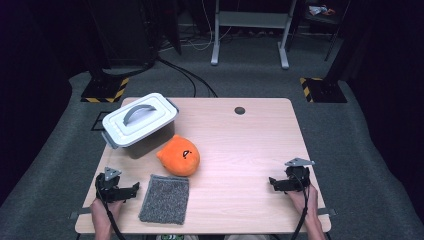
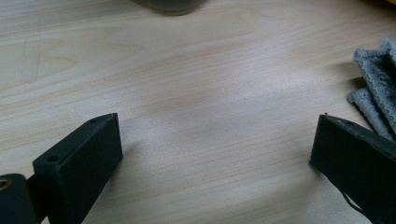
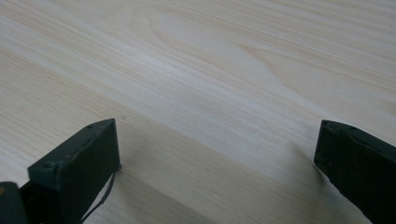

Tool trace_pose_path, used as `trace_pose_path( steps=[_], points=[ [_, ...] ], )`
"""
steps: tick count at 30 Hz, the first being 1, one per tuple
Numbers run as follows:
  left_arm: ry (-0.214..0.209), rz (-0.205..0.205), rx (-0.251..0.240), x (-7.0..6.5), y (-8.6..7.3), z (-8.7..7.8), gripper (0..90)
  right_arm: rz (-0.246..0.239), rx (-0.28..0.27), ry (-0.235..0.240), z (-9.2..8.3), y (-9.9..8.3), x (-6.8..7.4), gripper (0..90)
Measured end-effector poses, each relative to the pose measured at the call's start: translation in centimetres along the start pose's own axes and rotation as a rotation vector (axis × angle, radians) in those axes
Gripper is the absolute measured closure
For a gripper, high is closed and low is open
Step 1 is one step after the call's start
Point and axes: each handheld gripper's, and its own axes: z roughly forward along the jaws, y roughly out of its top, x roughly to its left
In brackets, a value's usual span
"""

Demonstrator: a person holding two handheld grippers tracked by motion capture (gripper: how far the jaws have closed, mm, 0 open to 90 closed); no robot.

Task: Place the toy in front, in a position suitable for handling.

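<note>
Both pairs of jaws stand wide apart over bare wood, gripping nothing. In the high view the left gripper (image 1: 131, 190) rests at the lower left of the frame, a hand (image 1: 102, 207) behind it, its jaws turned toward the right of the frame. Just beside them lies a grey cloth (image 1: 165, 198), a folded rectangle of coarse, speckled pile whose long axis runs from the bottom edge of the frame upward, slightly tilted. In the left gripper view the same grey cloth (image 2: 377, 84) shows at the right edge as stacked, ribbed layers, close to the right-hand jaw but apart from it.

The right gripper (image 1: 274, 183) sits at the lower right of the high view, held by the other hand (image 1: 303, 196), its jaws turned toward the left of the frame and well apart from every object. In the right gripper view pale, grained wood lies between the two black jaws.

Above the cloth, near the middle left of the high view, sits an orange plush toy (image 1: 179, 155), round, with small dark face markings on top. It is just beside a white storage box (image 1: 140, 124) at the upper left, a rectangular container with grey clasps at its ends and a grey arched handle on its lid. The lid is on, so the contents cannot be seen. The box lies skewed, its long axis rising toward the upper right.

All of it rests on a light wooden table (image 1: 240, 145) with a small dark round hole near its far edge.
</note>
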Motion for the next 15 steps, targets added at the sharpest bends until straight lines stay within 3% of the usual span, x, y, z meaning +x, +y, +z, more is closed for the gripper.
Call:
trace_pose_path(
  steps=[6,15],
  points=[
    [-0.004,0.001,0.008,0.0,0.0,-0.1,1.6,-0.004,-0.026,0.032,-0.3,1.1,1.1,0.0],
    [0.001,-0.001,-0.001,0.0,0.0,0.0,1.6,-0.053,-0.092,0.096,-1.0,4.6,4.4,1.1]
  ],
)
